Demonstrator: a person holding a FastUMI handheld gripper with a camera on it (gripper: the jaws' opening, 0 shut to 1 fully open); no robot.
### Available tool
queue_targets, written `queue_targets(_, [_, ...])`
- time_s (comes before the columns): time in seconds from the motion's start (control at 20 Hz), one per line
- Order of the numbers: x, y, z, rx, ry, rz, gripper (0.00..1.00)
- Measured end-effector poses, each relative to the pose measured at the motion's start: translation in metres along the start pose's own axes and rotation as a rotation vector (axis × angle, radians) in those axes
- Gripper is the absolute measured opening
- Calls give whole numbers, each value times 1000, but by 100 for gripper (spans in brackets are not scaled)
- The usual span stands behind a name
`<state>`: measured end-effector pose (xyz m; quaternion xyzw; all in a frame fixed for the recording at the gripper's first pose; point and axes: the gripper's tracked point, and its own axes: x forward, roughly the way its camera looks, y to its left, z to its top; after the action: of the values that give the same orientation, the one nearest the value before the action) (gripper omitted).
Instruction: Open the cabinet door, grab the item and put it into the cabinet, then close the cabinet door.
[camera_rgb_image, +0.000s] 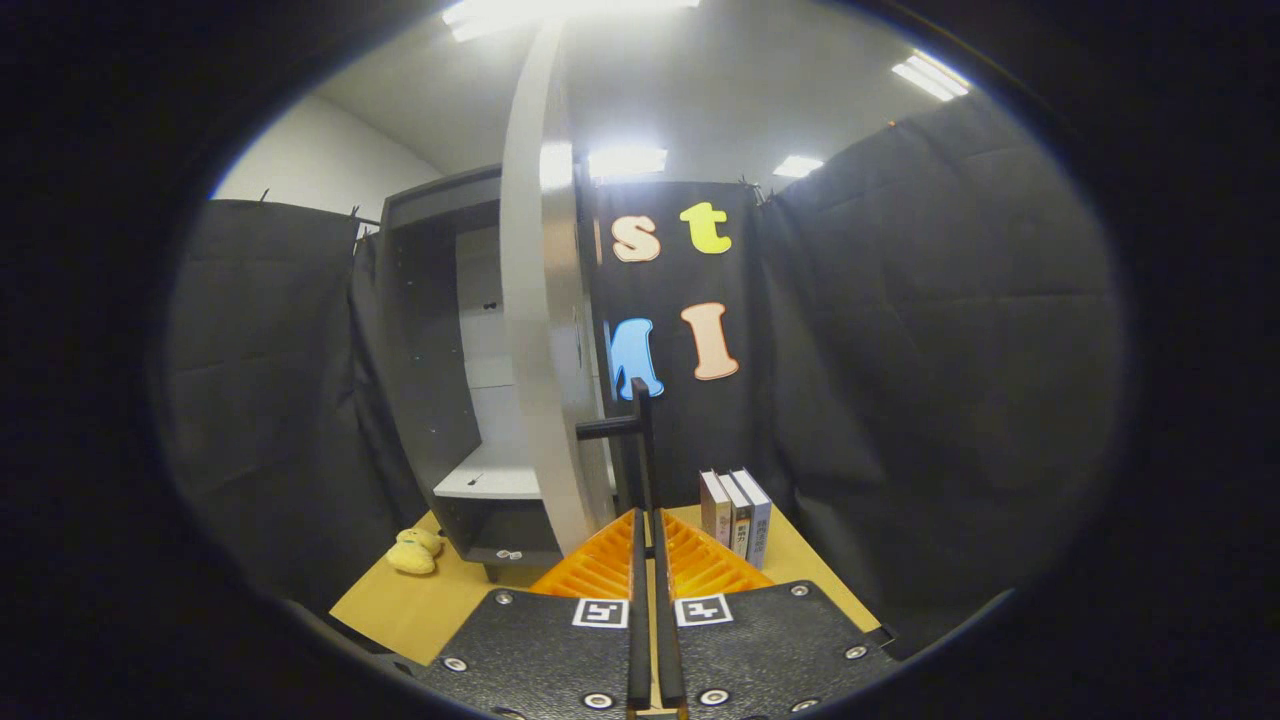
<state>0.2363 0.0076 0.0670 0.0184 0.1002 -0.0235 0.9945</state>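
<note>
Cabinet door (545, 300) is swung open edge-on, jaws (650, 530) pinched narrow around its black handle (640, 430), yellow plush toy (415, 550) on the desk (420, 600) beside the cabinet (440, 330).

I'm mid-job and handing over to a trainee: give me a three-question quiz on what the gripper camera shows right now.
1. True or false: the cabinet door stands open.
2. What is the gripper closed on? A) the yellow plush toy B) the door's black handle C) a book
3. Fill in: the three books stand upright on the ____, to the right of the fingers.

Key
1. True: the door is swung out and the cabinet's shelf shows behind it.
2. B: the handle runs down between both fingers.
3. Table.
</note>
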Motion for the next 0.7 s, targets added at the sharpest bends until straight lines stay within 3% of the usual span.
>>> queue_targets(0.3, [-38,24,42,-33,-154,-20,9])
queue_targets(0.55, [-60,78,61,-105,-259,19,25])
queue_targets(0.7, [-57,117,54,-146,-305,50,66])
